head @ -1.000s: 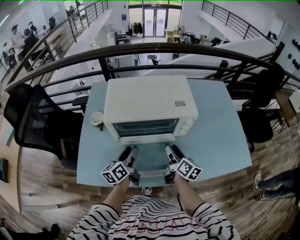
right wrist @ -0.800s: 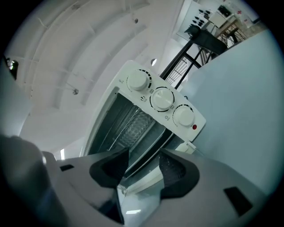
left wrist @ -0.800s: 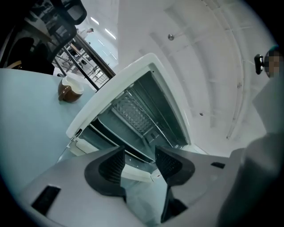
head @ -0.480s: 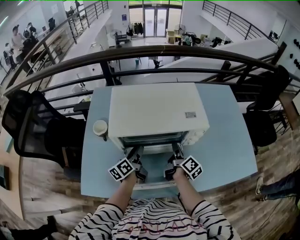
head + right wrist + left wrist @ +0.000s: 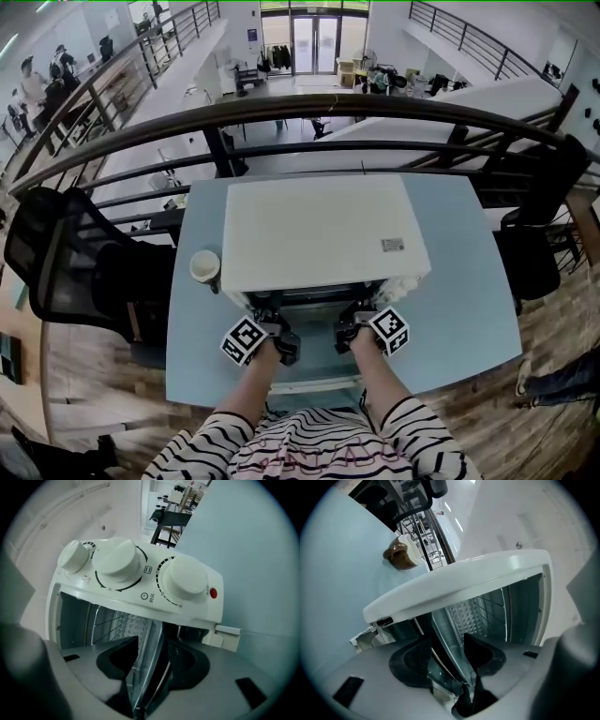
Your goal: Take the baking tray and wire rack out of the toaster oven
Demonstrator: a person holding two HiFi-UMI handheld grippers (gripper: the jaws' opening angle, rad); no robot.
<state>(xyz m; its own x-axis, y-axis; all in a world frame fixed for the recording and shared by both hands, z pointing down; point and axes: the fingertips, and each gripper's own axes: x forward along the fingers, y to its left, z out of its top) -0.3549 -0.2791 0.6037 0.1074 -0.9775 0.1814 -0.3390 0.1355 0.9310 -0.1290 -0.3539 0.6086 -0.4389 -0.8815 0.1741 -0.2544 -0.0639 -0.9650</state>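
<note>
Both came forward to open oven [image 5: 323, 230]; left gripper [image 5: 274, 325] and right gripper [image 5: 353, 322], its jaws just narrowed, straddle tray [image 5: 151, 653] rim unclamped; squeeze next, then pull

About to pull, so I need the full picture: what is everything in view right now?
toaster oven: one, white, mid-table, front open
knobs: three, white, oven front
baking tray: one, grey metal, inside oven
wire rack: one, metal, inside oven
cup: one, white, left of oven
table: one, light blue, under oven
chairs: two, black, beside table
railing: one, dark, behind table
left hand-held gripper: one, grey, jaws apart around tray rim
right hand-held gripper: one, grey, jaws just been closing, tray rim between them
</note>
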